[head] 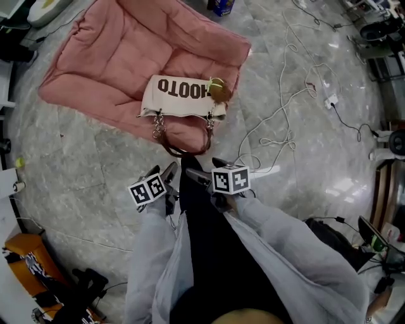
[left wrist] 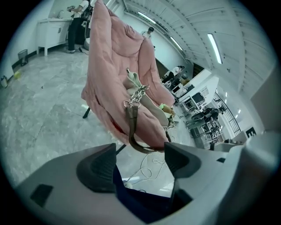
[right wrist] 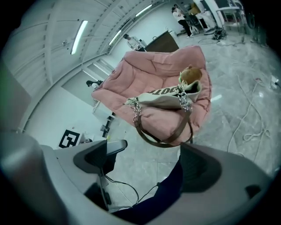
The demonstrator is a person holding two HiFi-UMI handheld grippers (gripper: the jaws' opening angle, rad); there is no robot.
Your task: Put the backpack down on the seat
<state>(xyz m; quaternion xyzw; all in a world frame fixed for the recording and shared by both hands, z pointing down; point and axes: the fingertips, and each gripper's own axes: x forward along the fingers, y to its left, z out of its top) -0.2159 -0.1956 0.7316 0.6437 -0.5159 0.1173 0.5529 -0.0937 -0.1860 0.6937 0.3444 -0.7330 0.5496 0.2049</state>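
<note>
A grey marble floor spread all round. White cables looped across it on the right, near a white plug. A blue package lay at the far edge, and an orange object lay near left. Far off, a person stood by a white cabinet.

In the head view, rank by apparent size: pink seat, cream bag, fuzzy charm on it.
1. pink seat, by far the largest
2. cream bag, lying on the seat
3. fuzzy charm, smallest
All lie at a similar distance, so the order holds.
</note>
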